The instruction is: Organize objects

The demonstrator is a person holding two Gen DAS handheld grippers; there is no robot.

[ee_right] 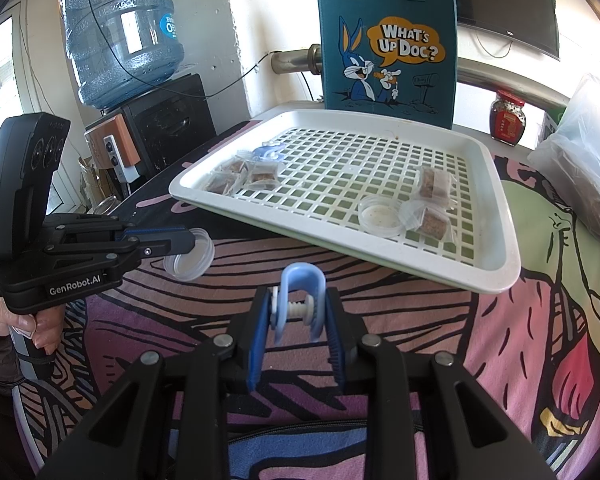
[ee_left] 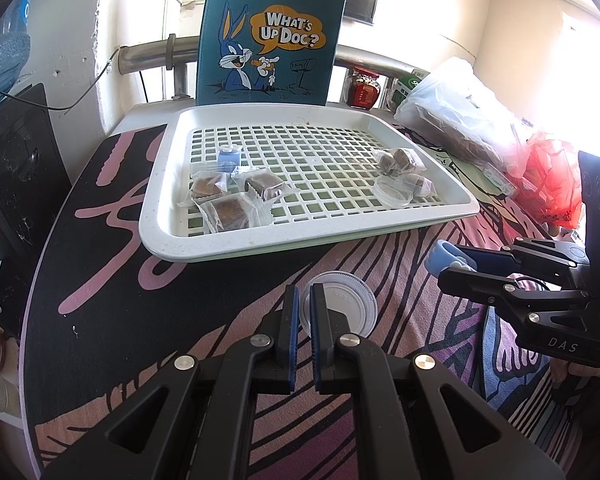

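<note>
While both claws hover short of the tray [ee_left: 440, 136] | left claw [ee_left: 305, 312] pinches lid [ee_left: 352, 304], right claw [ee_right: 296, 316] pinches clip [ee_right: 300, 280] | mid-carry, probably | next: set both in tray with snacks [ee_left: 224, 208]

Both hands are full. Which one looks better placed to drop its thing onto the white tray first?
Probably the right. Its gripper holds the blue clip close to the tray edge. The left gripper holds its clear lid slightly further back.
</note>
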